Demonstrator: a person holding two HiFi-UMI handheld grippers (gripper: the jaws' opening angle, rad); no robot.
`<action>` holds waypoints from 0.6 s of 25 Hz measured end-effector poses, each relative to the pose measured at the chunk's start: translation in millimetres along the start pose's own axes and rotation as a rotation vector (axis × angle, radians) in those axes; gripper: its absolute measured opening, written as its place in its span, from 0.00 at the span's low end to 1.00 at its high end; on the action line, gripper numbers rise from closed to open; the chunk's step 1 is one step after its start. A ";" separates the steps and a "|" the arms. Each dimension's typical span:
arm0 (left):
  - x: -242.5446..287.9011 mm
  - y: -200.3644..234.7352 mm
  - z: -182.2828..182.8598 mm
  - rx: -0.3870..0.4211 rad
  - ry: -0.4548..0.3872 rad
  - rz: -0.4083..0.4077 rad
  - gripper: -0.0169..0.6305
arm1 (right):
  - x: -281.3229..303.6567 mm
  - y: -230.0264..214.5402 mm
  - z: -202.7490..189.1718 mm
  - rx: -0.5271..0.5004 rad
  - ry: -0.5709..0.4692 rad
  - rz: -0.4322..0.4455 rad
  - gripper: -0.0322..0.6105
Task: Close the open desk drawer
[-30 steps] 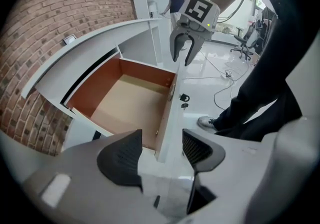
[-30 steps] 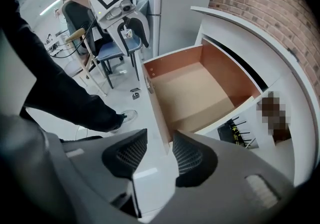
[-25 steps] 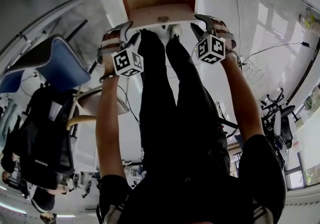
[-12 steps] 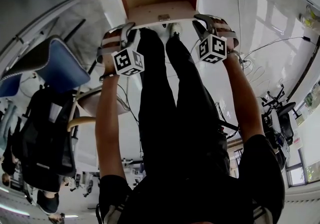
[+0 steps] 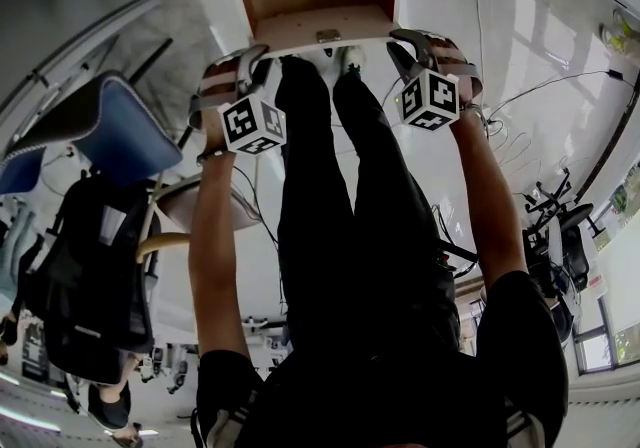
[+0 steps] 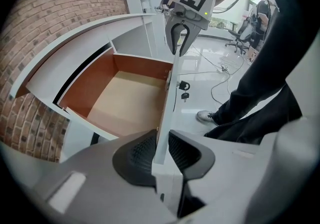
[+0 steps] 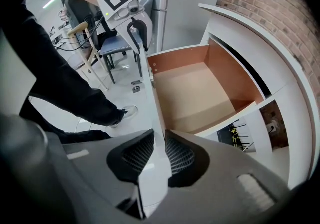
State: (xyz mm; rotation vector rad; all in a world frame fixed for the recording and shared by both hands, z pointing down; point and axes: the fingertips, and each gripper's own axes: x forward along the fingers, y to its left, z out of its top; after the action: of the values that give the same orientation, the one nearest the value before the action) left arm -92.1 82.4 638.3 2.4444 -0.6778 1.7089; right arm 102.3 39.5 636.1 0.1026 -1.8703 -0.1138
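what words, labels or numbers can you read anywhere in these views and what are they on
No readable text in any view.
Left marker cube: black-and-white square pattern, no letters or numbers.
Right marker cube: same kind of pattern, no letters or numbers.
Drawer front: plain white, no label.
Lock with its key: any stamp is too small to read.

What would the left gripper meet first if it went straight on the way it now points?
Most likely the drawer front: the left gripper has just been closing its jaws on its top edge.
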 end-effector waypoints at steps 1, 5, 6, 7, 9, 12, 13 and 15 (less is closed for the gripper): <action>-1.6 1.3 0.9 -0.001 -0.001 -0.001 0.17 | -1.9 -1.2 0.8 0.002 -0.001 -0.003 0.17; -10.5 5.2 3.8 -0.015 -0.023 0.004 0.17 | -10.4 -5.6 5.8 0.007 -0.004 -0.012 0.17; -12.6 5.7 5.0 -0.017 -0.030 0.005 0.17 | -12.7 -7.2 6.4 0.008 -0.004 -0.014 0.17; -14.3 6.2 6.5 -0.015 -0.033 0.004 0.17 | -14.9 -9.1 6.7 0.009 -0.004 -0.016 0.17; -17.1 8.2 9.8 -0.006 -0.035 -0.003 0.17 | -19.1 -14.0 7.4 0.011 -0.008 -0.018 0.17; -21.1 14.5 13.7 -0.017 -0.042 -0.015 0.17 | -23.9 -21.6 9.9 0.003 -0.016 -0.013 0.17; -22.3 16.9 14.9 -0.022 -0.044 -0.019 0.17 | -25.4 -23.9 10.8 -0.001 -0.017 -0.010 0.17; -24.2 21.2 18.0 -0.022 -0.048 -0.027 0.17 | -28.8 -28.5 11.6 -0.009 -0.016 -0.004 0.17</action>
State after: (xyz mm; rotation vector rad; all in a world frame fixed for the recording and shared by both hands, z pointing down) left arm -91.6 65.1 605.7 2.4748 -0.6619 1.6294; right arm 100.2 15.3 601.6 0.0996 -1.8854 -0.1260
